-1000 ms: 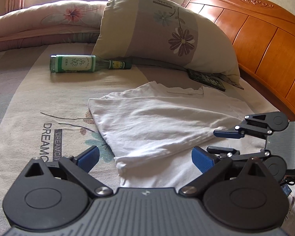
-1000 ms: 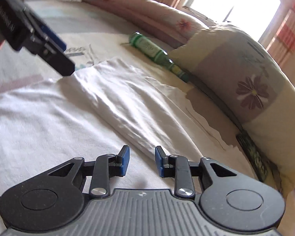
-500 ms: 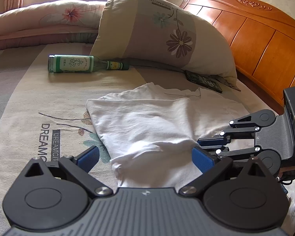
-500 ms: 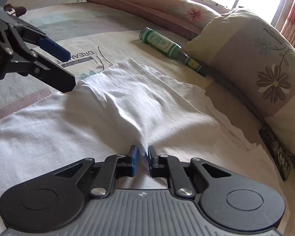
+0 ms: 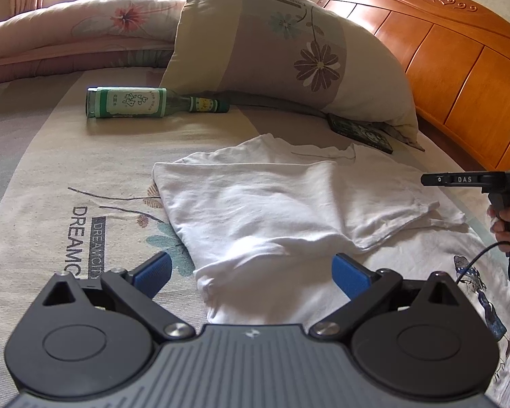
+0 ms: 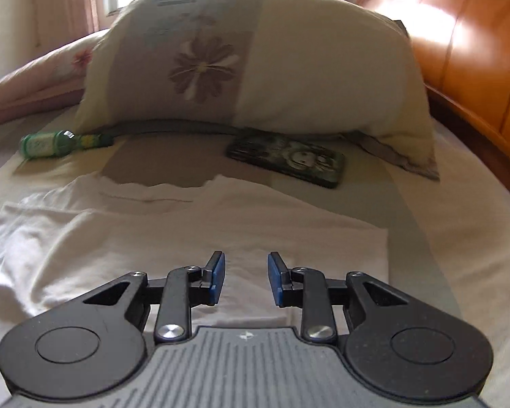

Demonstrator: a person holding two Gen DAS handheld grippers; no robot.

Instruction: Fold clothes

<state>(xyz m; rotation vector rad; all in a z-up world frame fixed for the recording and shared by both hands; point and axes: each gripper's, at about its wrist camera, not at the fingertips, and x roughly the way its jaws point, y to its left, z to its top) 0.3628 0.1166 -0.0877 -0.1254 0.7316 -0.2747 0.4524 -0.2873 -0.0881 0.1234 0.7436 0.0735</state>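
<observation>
A white T-shirt (image 5: pixel 275 210) lies on the bed with its left side folded over the middle, a printed figure showing at its lower right. My left gripper (image 5: pixel 251 272) hovers over the shirt's near folded edge, wide open, nothing between its blue pads. In the right wrist view the same shirt (image 6: pixel 153 238) spreads below my right gripper (image 6: pixel 246 278), which is open and holds nothing. The right gripper's body (image 5: pixel 472 180) shows side-on at the right edge of the left wrist view, held by a hand (image 5: pixel 508 221).
A flowered pillow (image 5: pixel 289 54) leans against the wooden headboard (image 5: pixel 459 68). A green glass bottle (image 5: pixel 142 102) lies on the sheet left of the pillow. A dark phone (image 6: pixel 289 159) lies under the pillow's edge. A rolled quilt (image 5: pixel 68 40) lines the far side.
My right gripper let go of the shirt fold, opened, and swung away to the right, now facing the pillow. The folded flap lies flat. My left gripper stayed open in place.
</observation>
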